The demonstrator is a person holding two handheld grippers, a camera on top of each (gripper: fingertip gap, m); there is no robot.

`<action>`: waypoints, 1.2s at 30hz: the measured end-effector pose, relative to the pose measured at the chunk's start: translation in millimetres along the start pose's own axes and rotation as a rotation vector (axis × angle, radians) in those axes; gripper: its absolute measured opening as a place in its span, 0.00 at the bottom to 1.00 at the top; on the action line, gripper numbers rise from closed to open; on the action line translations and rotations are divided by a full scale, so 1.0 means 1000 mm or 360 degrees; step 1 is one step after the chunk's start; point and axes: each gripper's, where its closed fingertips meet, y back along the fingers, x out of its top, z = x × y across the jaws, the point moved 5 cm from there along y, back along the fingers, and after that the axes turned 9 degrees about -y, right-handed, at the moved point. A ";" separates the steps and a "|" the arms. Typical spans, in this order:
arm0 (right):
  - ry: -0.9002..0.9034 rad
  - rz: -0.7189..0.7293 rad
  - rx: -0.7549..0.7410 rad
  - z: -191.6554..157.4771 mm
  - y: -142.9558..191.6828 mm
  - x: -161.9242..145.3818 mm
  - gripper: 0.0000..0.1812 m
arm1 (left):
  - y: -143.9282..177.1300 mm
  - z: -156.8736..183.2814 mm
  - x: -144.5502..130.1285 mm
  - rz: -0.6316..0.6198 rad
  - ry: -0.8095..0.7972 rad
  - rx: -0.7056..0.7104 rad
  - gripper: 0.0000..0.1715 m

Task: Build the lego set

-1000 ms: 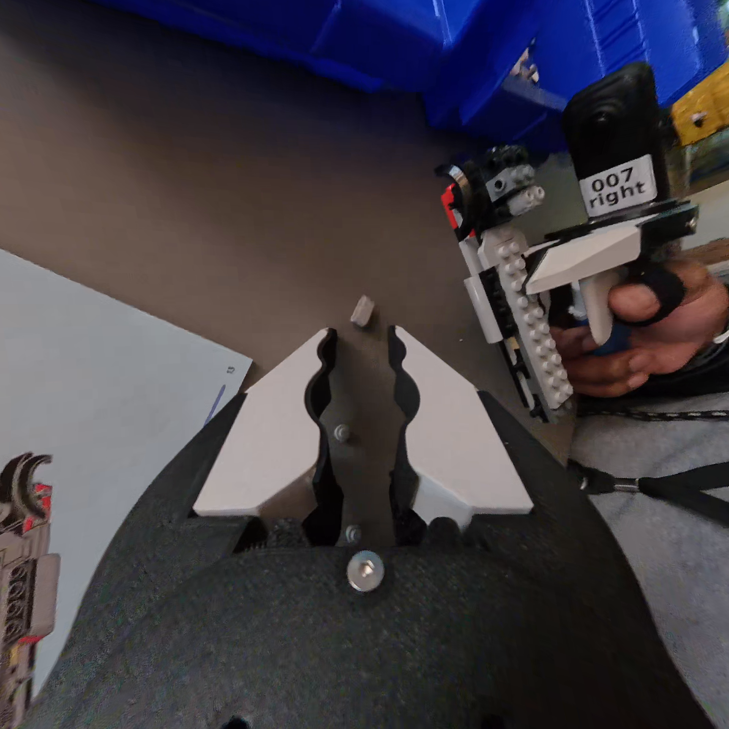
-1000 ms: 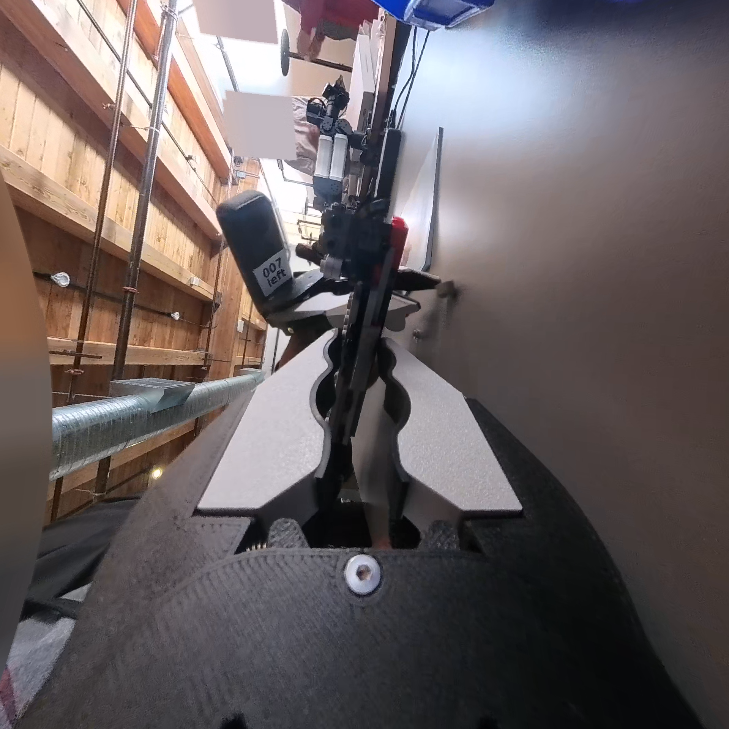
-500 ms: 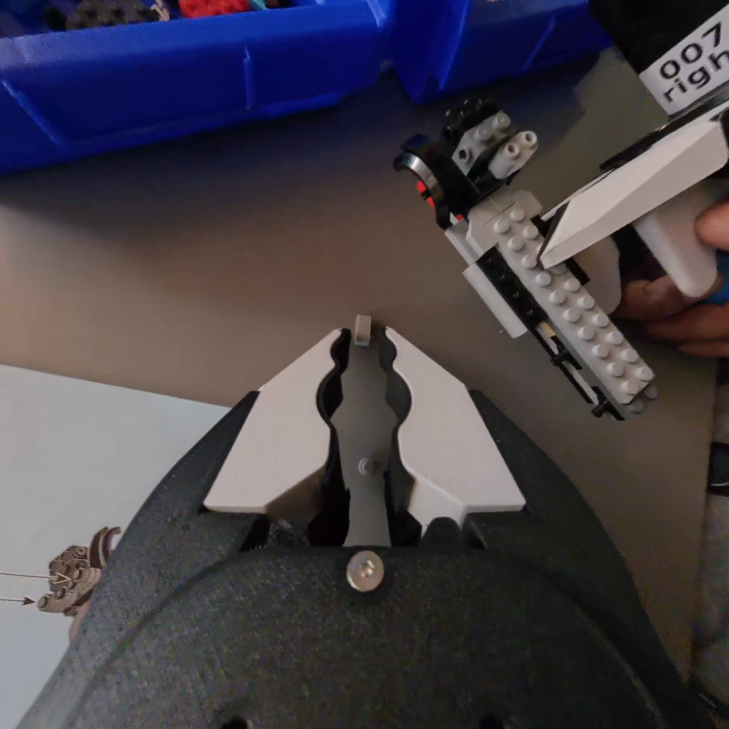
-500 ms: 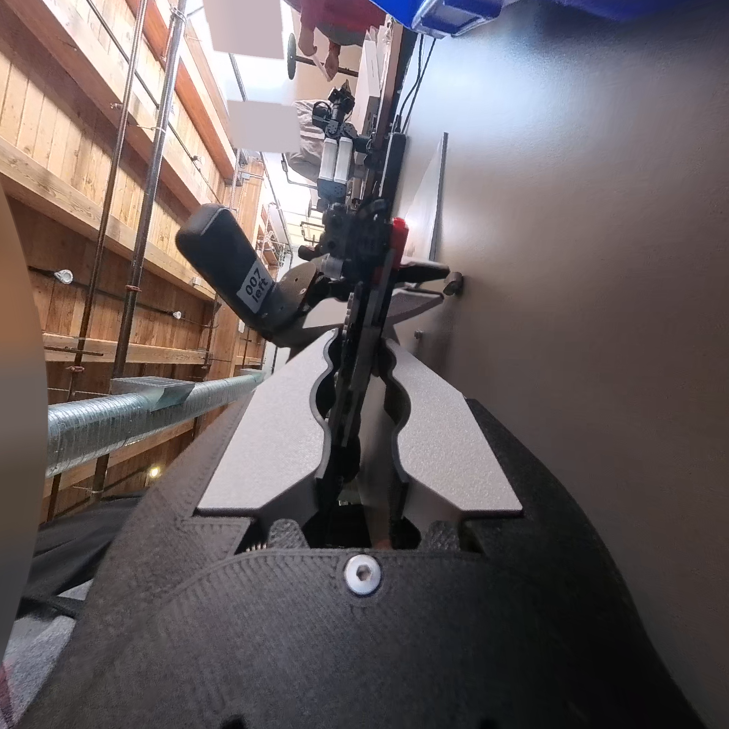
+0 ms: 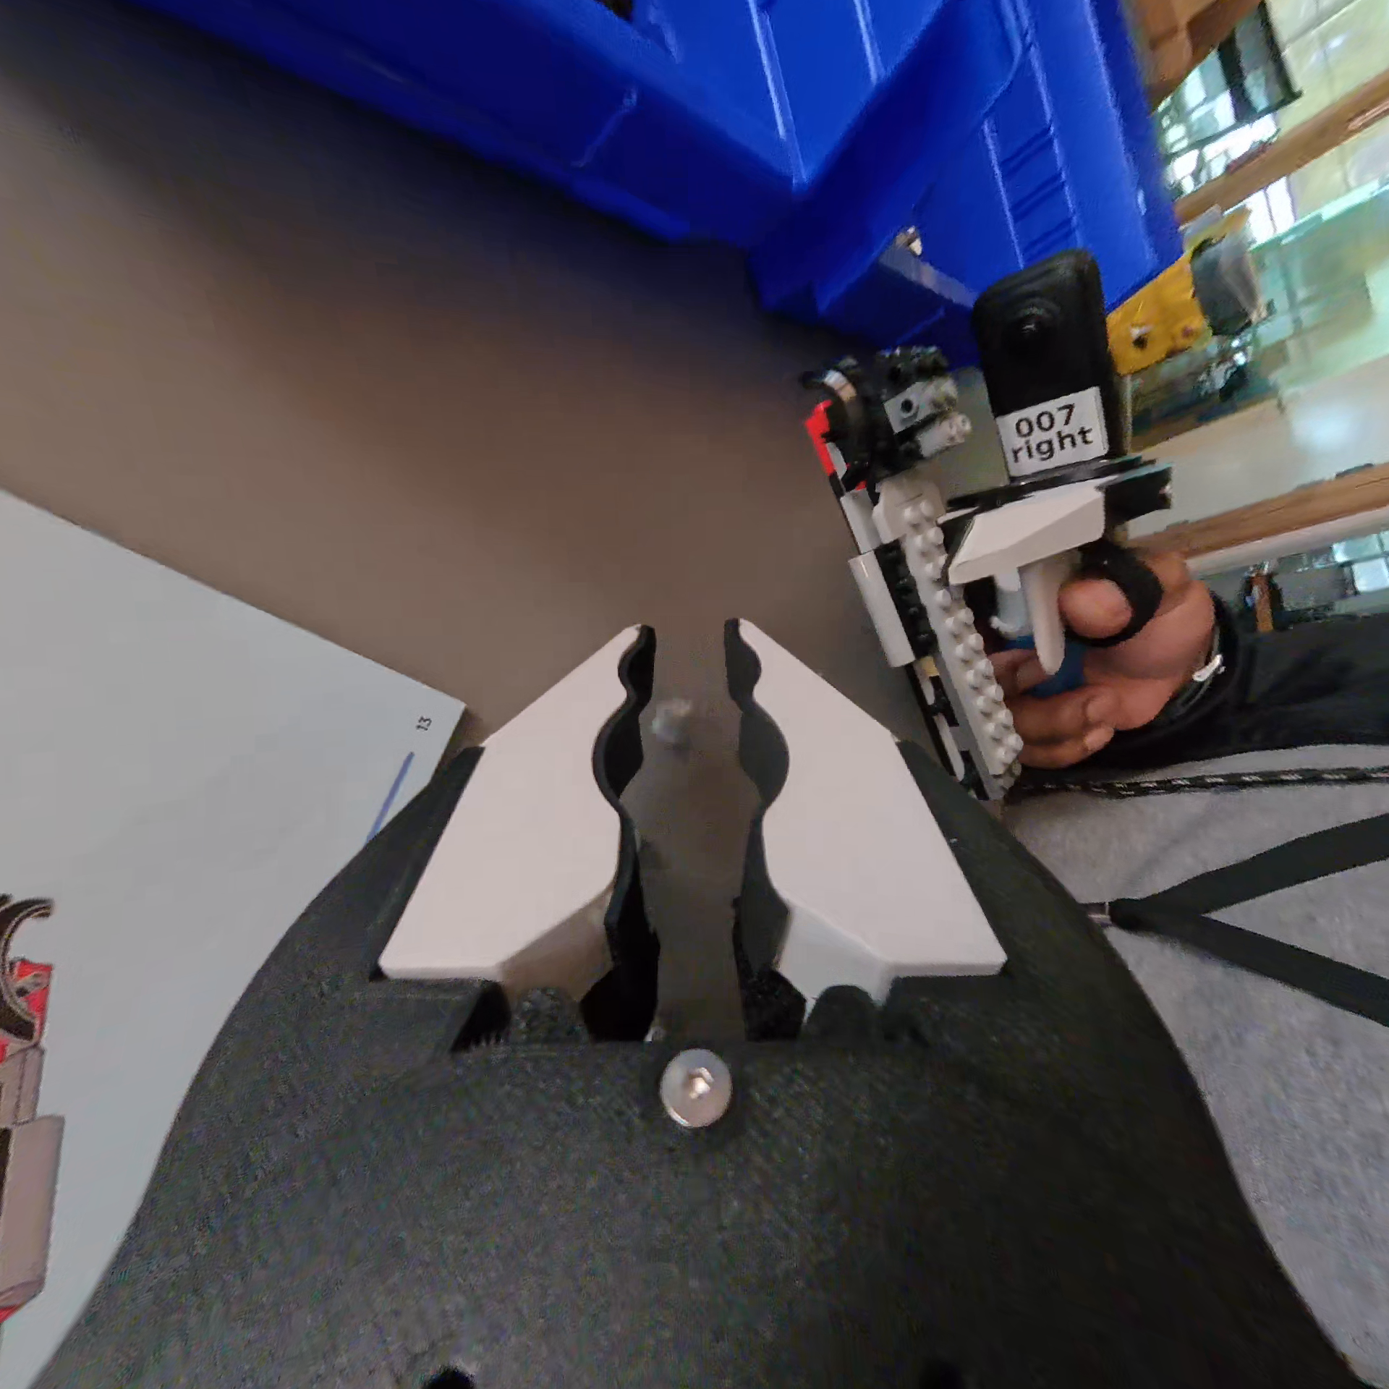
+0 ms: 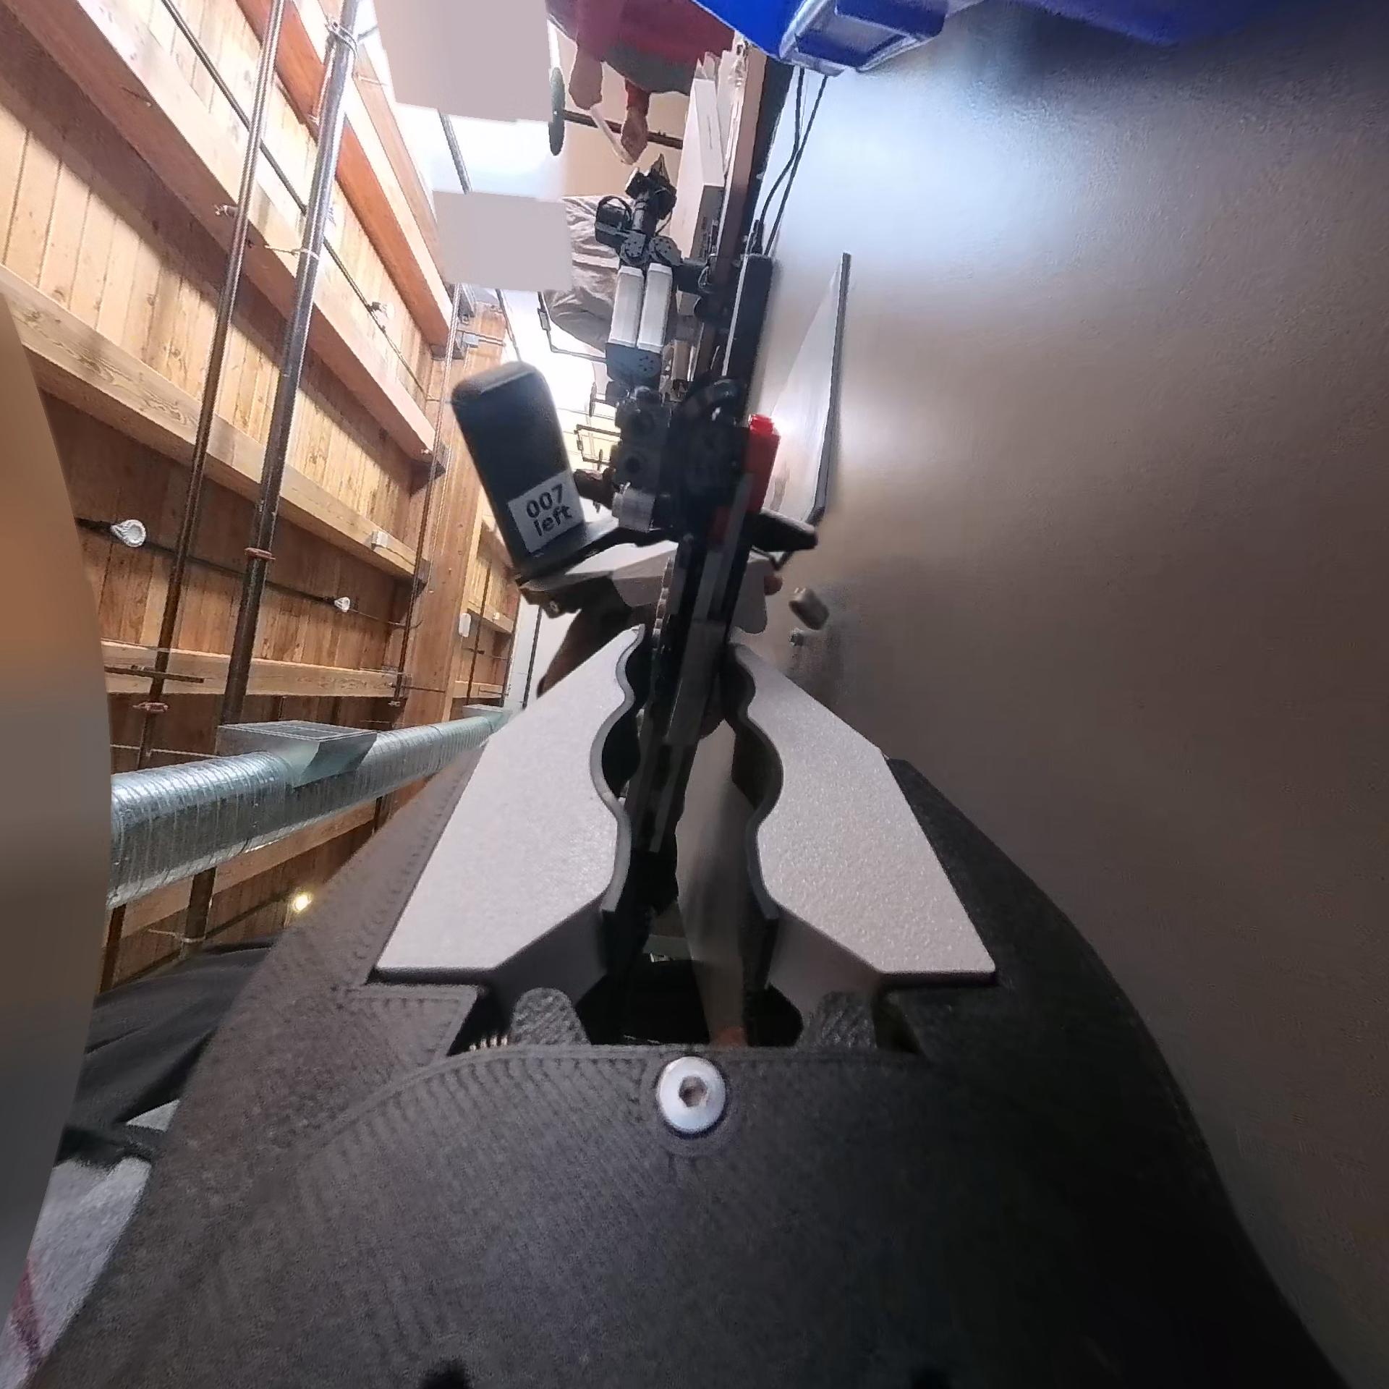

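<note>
The left gripper (image 5: 688,639), jaws apart, has been drawn back over the small grey piece (image 5: 671,726) on the counter (image 5: 376,391). The lego model (image 6: 680,676) is kept clamped in the right gripper (image 6: 685,661).

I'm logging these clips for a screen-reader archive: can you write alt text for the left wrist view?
The open left claw hangs over a brown table, a small grey piece blurred between its fingers. To the right, the right claw grips a partly built grey, white and black lego model. Blue bins stand behind; a white instruction page lies left.
</note>
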 end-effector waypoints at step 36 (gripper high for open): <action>-0.0038 -0.0117 0.0006 0.001 -0.011 -0.014 0.10 | 0.038 0.017 -0.010 0.0001 -0.0877 0.0230 0.05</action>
